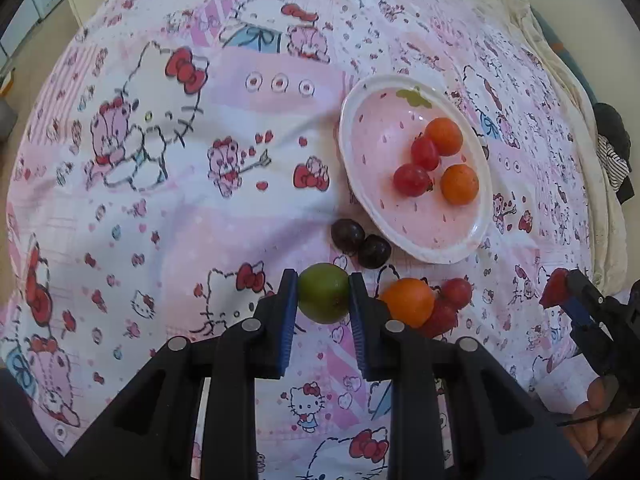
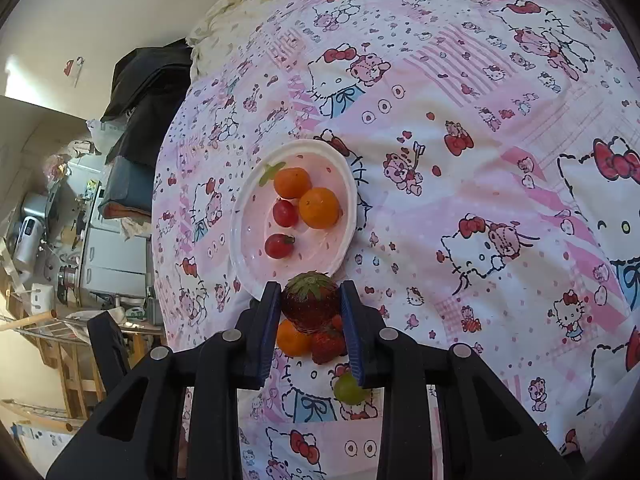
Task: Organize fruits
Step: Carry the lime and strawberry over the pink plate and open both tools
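Observation:
My left gripper is shut on a round green fruit, held just above the bedsheet. My right gripper is shut on a dark red strawberry near the front rim of the pink plate. On the plate lie two orange fruits and two red cherry tomatoes. On the sheet beside the plate sit two dark fruits. An orange fruit and strawberries sit close together by my left gripper. At the right edge of the left wrist view, the right gripper shows with its strawberry.
Everything rests on a soft bed covered by a pink cartoon-cat sheet. Dark clothing lies at the bed's edge, with cluttered shelves and appliances beyond it. A hand shows at the lower right of the left wrist view.

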Motion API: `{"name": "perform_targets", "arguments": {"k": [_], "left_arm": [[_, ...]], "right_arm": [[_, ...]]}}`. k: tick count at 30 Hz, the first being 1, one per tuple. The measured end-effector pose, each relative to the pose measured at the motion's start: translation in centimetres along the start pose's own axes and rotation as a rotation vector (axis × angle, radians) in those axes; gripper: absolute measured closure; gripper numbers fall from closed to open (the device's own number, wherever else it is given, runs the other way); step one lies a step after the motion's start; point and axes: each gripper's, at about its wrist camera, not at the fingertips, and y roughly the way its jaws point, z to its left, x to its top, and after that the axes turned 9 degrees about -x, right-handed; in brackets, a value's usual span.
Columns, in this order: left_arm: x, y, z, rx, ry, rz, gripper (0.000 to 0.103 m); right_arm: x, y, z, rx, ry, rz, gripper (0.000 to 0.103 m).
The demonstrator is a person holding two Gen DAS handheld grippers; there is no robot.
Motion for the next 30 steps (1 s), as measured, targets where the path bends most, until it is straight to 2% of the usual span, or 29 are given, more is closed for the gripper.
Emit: {"name": "perform_targets", "arguments": {"k": [5,14,23,26,30], "left_arm": [[1.2,-1.8,-1.2,0.016,0.062,-0.056,0.082],[6.2,-3.4,-3.7,0.054,0.164,-0.144,0.082],[10.3,0.6,-5.7,0.086,0.225,-0.126,0.082],[10.7,2.6,-6.3,0.082,0.252,-0.108,0.082],[10.5,5.2,-7.4,0.085,0.337,-0.100,0.082]], "right_arm": [[0.7,0.3,0.7,0.012,-0.021,-0.002,0.072],[4.2,1.0,3.1,0.053,-0.073,-0.023,0.072],[9.0,4.9,4.5,-0.001,-0.122,-0.004,0.072],[9.9,6.7,4.6,-0.033,-0.141,0.013,0.072],[10.7,9.3,5.3,-0.110,-0.206,0.026,0.072]]}}
